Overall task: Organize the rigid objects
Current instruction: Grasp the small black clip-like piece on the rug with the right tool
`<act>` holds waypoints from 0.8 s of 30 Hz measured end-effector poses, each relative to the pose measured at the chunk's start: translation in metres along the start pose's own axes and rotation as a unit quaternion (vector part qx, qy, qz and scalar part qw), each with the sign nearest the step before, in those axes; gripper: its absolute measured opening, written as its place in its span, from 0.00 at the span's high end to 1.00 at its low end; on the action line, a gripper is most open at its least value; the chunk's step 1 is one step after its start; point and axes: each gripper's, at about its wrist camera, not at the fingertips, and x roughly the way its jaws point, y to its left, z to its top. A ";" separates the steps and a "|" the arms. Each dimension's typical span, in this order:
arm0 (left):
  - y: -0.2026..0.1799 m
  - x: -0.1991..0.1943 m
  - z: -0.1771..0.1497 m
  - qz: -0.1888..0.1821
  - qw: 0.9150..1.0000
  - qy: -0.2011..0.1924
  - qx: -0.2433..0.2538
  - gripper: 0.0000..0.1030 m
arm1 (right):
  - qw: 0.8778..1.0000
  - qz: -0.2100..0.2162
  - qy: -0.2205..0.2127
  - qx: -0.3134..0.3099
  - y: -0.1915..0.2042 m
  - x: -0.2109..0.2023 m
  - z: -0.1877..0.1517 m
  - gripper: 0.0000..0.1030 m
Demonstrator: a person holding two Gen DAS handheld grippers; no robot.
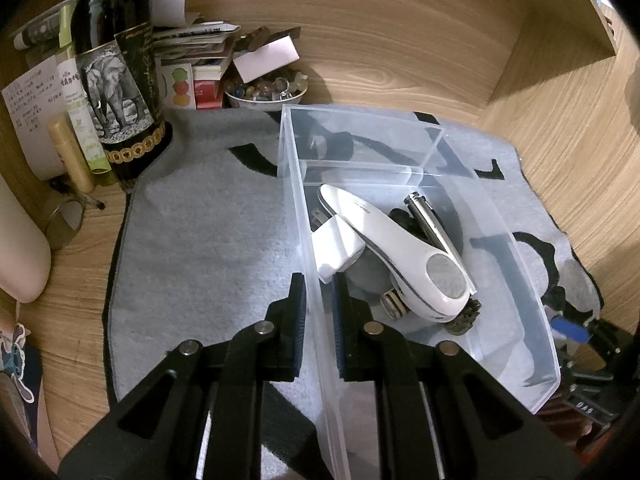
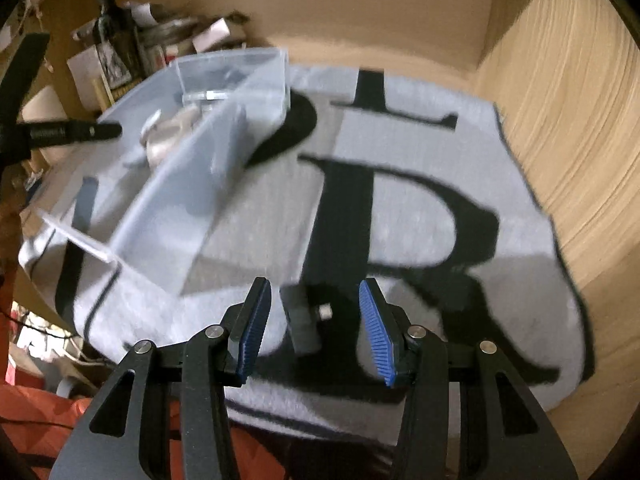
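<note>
Pinching the clear plastic bin [image 1: 400,184] wall, the left hand-held gripper [image 1: 320,316] steadies it as the right hand-held gripper [image 2: 314,328], jaws spread, should straddle the small dark block [image 2: 302,320] squarely.

Grey fabric mat with black border [image 2: 420,208]: large black serif capitals woven in; "R" reads clearly in the right wrist view, with what looks like a "T" above it. Other letters partly covered.

Dark glass wine bottle [image 1: 116,40]: label carries an elephant drawing and gold script, too small to read.

White handwritten paper note [image 1: 30,100] and white handheld device [image 1: 400,248]: lettering present, illegible.
</note>
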 end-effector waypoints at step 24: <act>0.003 0.003 0.001 0.001 1.000 0.003 -0.005 0.89 | 0.997 0.018 -0.071 0.028 -0.006 -0.021 0.044 0.77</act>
